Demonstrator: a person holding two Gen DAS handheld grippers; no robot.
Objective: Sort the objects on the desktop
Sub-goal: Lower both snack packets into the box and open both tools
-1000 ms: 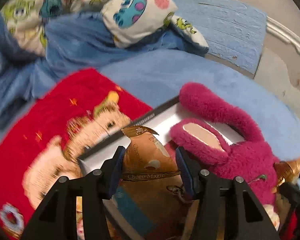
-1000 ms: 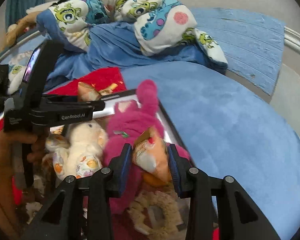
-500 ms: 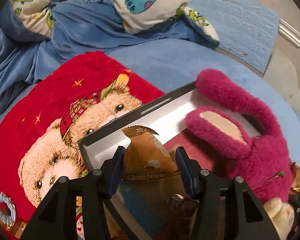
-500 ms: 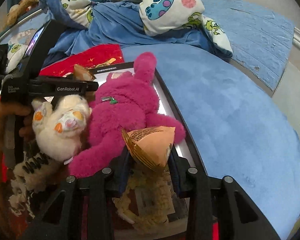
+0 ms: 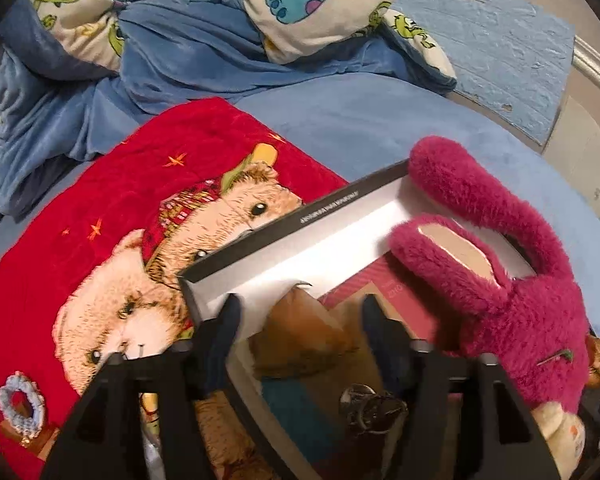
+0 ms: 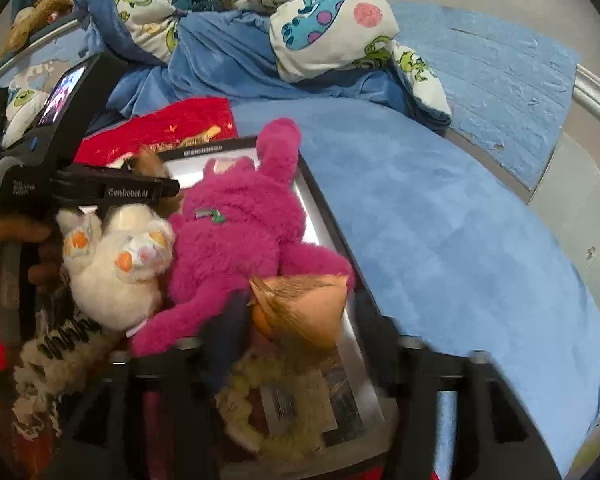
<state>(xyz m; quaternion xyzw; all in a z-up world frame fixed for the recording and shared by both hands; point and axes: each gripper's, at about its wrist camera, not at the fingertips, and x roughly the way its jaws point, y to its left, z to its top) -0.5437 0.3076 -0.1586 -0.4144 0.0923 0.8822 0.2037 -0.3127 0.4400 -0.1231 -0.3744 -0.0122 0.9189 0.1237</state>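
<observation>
A black box with a white inside (image 5: 300,240) lies on the bed and holds toys. My left gripper (image 5: 300,320) stands open over its near corner; a brown snack packet (image 5: 300,332) lies loose in the box between the spread fingers. A pink plush rabbit (image 5: 500,280) lies in the box to the right. My right gripper (image 6: 296,312) is open; an orange-gold wrapped snack (image 6: 300,304) sits between its fingers over the box edge (image 6: 324,208), beside the rabbit (image 6: 240,232) and a white plush (image 6: 116,264). The left gripper's body (image 6: 100,192) shows at left.
A red bear-print blanket (image 5: 120,220) lies under and left of the box, with a blue hair scrunchie (image 5: 20,404) on it. Blue bedding (image 6: 440,220) spreads to the right. Rumpled monster-print quilts (image 5: 300,12) pile at the back. A yellow knitted ring (image 6: 260,392) lies in the box.
Both grippers have opened: the left let the brown packet drop into the box, the right loosened its hold on the orange-gold snack. Both views pulled back a little.
</observation>
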